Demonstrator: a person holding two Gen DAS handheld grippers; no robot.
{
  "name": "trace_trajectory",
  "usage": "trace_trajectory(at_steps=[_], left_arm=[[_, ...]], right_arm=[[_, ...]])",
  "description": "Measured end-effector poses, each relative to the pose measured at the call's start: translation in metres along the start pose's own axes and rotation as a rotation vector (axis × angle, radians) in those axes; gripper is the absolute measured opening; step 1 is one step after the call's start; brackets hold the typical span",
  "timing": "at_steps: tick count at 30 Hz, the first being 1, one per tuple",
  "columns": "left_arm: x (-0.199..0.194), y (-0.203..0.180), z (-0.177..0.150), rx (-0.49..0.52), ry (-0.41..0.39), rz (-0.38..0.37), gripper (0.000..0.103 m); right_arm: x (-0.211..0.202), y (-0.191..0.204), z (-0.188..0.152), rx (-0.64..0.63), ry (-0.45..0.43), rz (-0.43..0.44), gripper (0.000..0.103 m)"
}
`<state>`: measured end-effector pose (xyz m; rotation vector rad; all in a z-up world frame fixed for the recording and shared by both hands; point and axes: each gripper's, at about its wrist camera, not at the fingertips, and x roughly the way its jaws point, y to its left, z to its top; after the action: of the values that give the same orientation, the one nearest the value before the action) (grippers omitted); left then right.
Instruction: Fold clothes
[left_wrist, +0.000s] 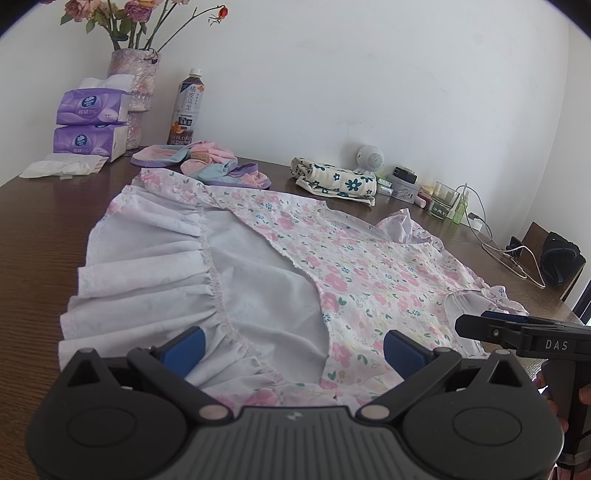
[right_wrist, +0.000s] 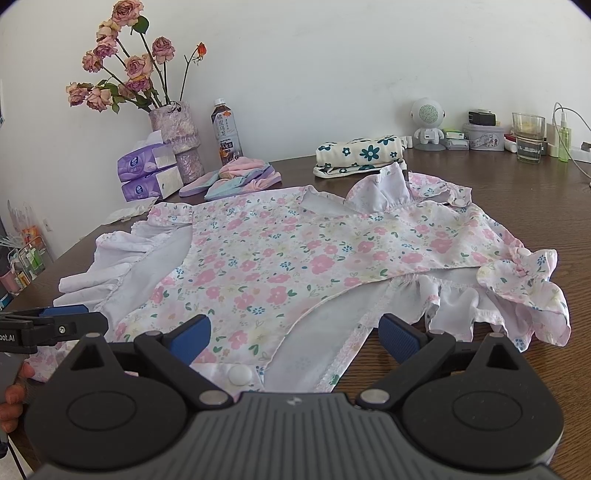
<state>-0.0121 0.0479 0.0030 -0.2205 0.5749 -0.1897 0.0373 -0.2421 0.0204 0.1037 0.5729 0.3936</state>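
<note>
- Floral dress (left_wrist: 354, 266) (right_wrist: 266, 258) spread flat on the brown desk (left_wrist: 44, 236) (right_wrist: 480, 184), near the front edge, pink-flower print facing up over most of it.
- White lining turned out along the left side (left_wrist: 155, 258), gathered ruffle seam running through it; white panel also showing at the near right (right_wrist: 317, 339).
- Ruffled sleeve flopped at the far right (right_wrist: 524, 291); white snap button at the near hem (right_wrist: 239, 374).
- Left gripper (left_wrist: 293, 349) (right_wrist: 55, 325) low over the near hem, blue fingers (left_wrist: 184, 347) spread wide apart, nothing between them, cloth lying under the gap.
- Right gripper (right_wrist: 294, 338) (left_wrist: 517, 328) likewise over the near edge, blue fingers (right_wrist: 400, 338) released and wide apart, holding nothing.
- Seen from the left wrist, right gripper just beside the dress's right corner.
- Beyond the dress: folded cream garment with teal flowers (left_wrist: 336, 181) (right_wrist: 358, 155), and a heap of pink, blue and purple cloth (left_wrist: 207, 162) (right_wrist: 236, 177) touching the dress's far edge.
- Against the wall at far left: two stacked purple tissue packs (left_wrist: 88, 125) (right_wrist: 147, 173), vase of dried roses (left_wrist: 136, 88) (right_wrist: 177, 140), tea bottle (left_wrist: 186, 107) (right_wrist: 226, 129).
- Loose tissue (left_wrist: 62, 166) lying in front of the packs.
- Far right along the wall: small round white speaker figure (left_wrist: 370, 158) (right_wrist: 427, 122), glass (left_wrist: 443, 199) (right_wrist: 528, 136), green spray bottle (right_wrist: 563, 140), white cable (left_wrist: 509, 254).
</note>
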Motion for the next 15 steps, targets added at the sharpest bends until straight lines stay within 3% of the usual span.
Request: trace_trajectory(at_steps=[15], left_arm=[[-0.0002,-0.0001,-0.0002,-0.001,-0.001,-0.001,0.103]], right_arm=[[0.0006,-0.0003,-0.0002,0.006,0.005,0.002,0.099]])
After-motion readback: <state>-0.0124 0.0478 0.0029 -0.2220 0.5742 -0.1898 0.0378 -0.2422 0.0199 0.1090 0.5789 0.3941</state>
